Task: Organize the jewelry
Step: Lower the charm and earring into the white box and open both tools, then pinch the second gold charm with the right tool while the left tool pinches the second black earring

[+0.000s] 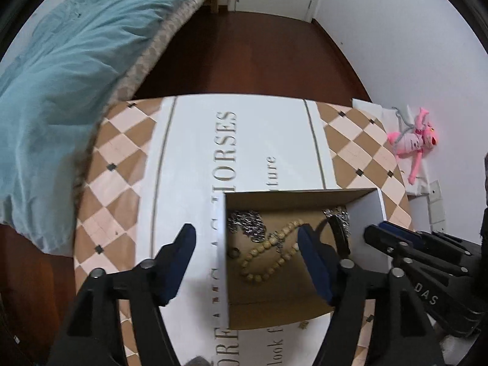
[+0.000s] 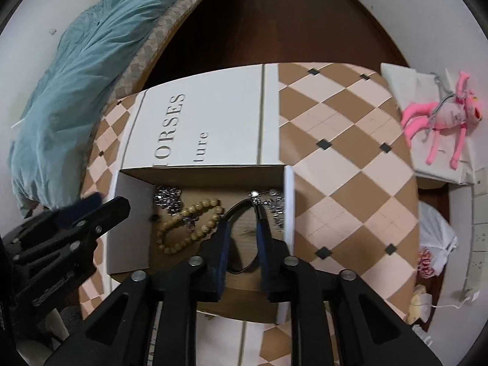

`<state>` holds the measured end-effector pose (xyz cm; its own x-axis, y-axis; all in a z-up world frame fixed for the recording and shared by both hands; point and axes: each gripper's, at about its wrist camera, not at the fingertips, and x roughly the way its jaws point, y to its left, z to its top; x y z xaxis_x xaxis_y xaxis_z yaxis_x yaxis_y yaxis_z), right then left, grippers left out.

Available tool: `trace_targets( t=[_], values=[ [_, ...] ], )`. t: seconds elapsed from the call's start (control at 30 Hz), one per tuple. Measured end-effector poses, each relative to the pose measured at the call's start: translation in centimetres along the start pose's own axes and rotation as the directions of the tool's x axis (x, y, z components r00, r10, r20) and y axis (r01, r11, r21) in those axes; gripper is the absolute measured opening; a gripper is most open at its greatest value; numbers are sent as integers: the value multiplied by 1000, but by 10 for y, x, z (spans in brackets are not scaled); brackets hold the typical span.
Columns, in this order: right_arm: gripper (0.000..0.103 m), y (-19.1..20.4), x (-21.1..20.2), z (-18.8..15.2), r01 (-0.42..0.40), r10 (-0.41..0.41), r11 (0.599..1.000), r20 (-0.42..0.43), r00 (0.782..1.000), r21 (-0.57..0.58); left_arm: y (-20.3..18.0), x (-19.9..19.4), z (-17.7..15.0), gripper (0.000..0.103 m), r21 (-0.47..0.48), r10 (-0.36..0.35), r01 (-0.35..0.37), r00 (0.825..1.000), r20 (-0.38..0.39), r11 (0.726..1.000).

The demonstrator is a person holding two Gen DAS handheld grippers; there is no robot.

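Observation:
An open cardboard box (image 1: 370, 213) (image 2: 131, 213) stands on the table. Inside lie a wooden bead bracelet (image 1: 268, 259) (image 2: 189, 222), a silver chain (image 1: 247, 222) (image 2: 167, 199), a second silver chain (image 1: 337, 213) (image 2: 274, 204) and a black cord loop (image 2: 241, 210). My left gripper (image 1: 247, 238) is open, its jaws straddling the box's left wall. My right gripper (image 2: 242, 228) is open over the box, its jaws either side of the black cord loop; it shows in the left wrist view (image 1: 378, 228).
The box rests on a table with a brown and pink diamond pattern (image 2: 350, 140) and a white lettered panel (image 1: 238, 140). A bed with a teal blanket (image 1: 61, 76) is at the left. A pink plush toy (image 2: 445, 116) lies on white cloth at the right.

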<state>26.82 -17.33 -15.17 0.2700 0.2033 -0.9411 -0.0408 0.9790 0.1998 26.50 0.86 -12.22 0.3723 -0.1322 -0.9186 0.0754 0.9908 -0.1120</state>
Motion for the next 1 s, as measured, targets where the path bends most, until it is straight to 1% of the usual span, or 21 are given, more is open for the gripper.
trace_targets(
  t=[0.07,0.1,0.17,0.2,0.23,0.27,0.3,0.33,0.37,0.43,0.57,0.63,0.73,0.87,1.0],
  values=[
    [21,-1,-5,-1,20,-20,1000,11,1000,-1,2,-3,0,69,-3,12,-12,1000,8,1000],
    [21,-1,-7,-1,25,-25,1000,17,1000,-3,4,-5,-1,72,-2,23,-23,1000,13,1000],
    [22,-1,-12,-2,69,-68,998,34,997,-13,5,-7,-2,98,4,45,-45,999,22,999],
    [28,-1,-13,-3,78,-77,997,39,996,-15,5,-7,-2,99,6,54,-54,998,26,999],
    [44,-1,-14,-5,96,-95,995,44,994,-19,6,-8,-5,99,12,77,-77,996,37,997],
    [54,0,-15,-6,124,-123,992,49,991,-26,6,-9,-6,99,16,88,-88,995,42,996],
    [74,0,-17,-8,152,-150,988,62,987,-31,6,-10,-9,99,18,104,-105,993,54,994],
    [86,1,-18,-11,177,-173,984,73,982,-38,7,-11,-12,99,18,110,-111,992,60,994],
    [89,1,-19,-13,206,-202,978,80,976,-40,7,-11,-15,99,18,116,-118,991,67,993],
    [89,0,-19,-18,228,-224,973,85,971,-40,8,-10,-20,100,16,124,-125,990,67,992],
    [93,-5,-18,-27,242,-239,970,83,967,-23,8,-7,-29,100,8,129,-130,990,57,991],
    [97,-6,-18,-30,248,-245,969,88,965,-17,7,-7,-33,100,6,137,-137,989,57,991],
    [97,-9,-22,-33,245,-244,970,97,965,-1,5,-12,-36,100,1,137,-137,989,63,991],
    [97,-9,-37,-33,242,-242,970,133,961,16,4,-27,-33,100,-9,127,-126,987,96,992],
    [99,-4,-63,-32,232,-232,972,188,954,23,5,-47,-31,100,-22,116,-114,983,145,993]
  ],
)
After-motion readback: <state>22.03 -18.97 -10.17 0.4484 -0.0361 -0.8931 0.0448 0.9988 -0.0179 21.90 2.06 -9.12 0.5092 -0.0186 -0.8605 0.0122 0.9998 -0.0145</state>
